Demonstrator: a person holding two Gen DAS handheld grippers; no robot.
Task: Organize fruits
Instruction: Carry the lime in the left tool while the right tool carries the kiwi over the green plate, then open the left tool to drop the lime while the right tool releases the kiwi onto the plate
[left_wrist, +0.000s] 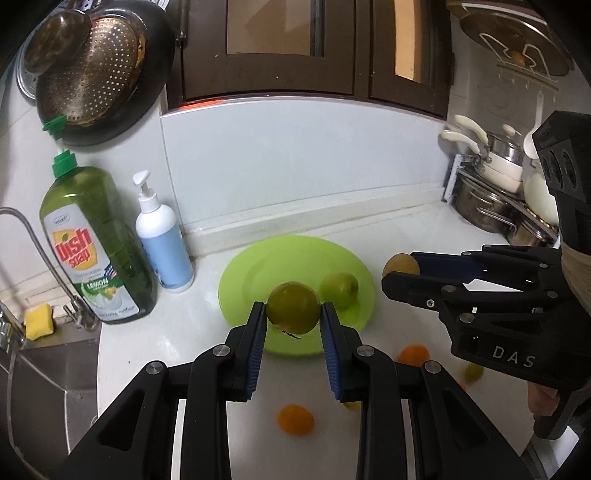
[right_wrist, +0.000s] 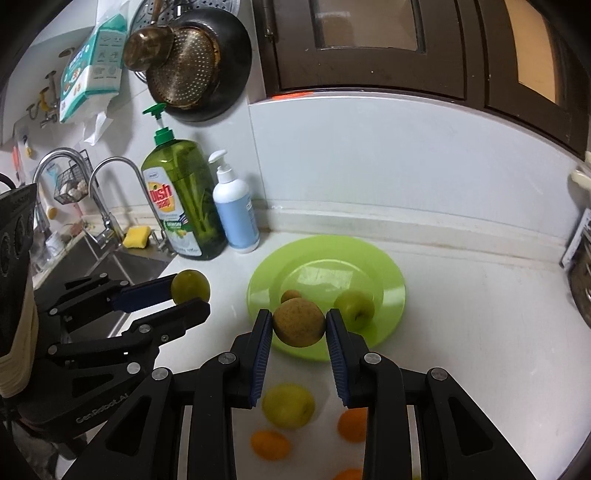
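Observation:
A lime green plate (left_wrist: 251, 266) (right_wrist: 384, 273) lies on the white counter with a green apple (left_wrist: 339, 289) (right_wrist: 354, 309) on it. My left gripper (left_wrist: 293, 314) (right_wrist: 192, 295) is shut on a green fruit (left_wrist: 293, 307) (right_wrist: 190, 287), held above the plate's near edge. My right gripper (right_wrist: 299, 325) (left_wrist: 400, 275) is shut on a brownish-yellow fruit (right_wrist: 299, 322) (left_wrist: 400, 264), held above the plate's near rim. Oranges (left_wrist: 295, 419) (right_wrist: 270, 445) and a yellow-green fruit (right_wrist: 288, 405) lie on the counter below the grippers.
A green dish soap bottle (left_wrist: 96, 243) (right_wrist: 184, 199) and a white pump bottle (left_wrist: 164, 236) (right_wrist: 236, 206) stand left of the plate. A sink (left_wrist: 37, 387) with a tap and a yellow sponge (left_wrist: 38, 319) is at far left. Stacked pots (left_wrist: 495, 188) stand at the right.

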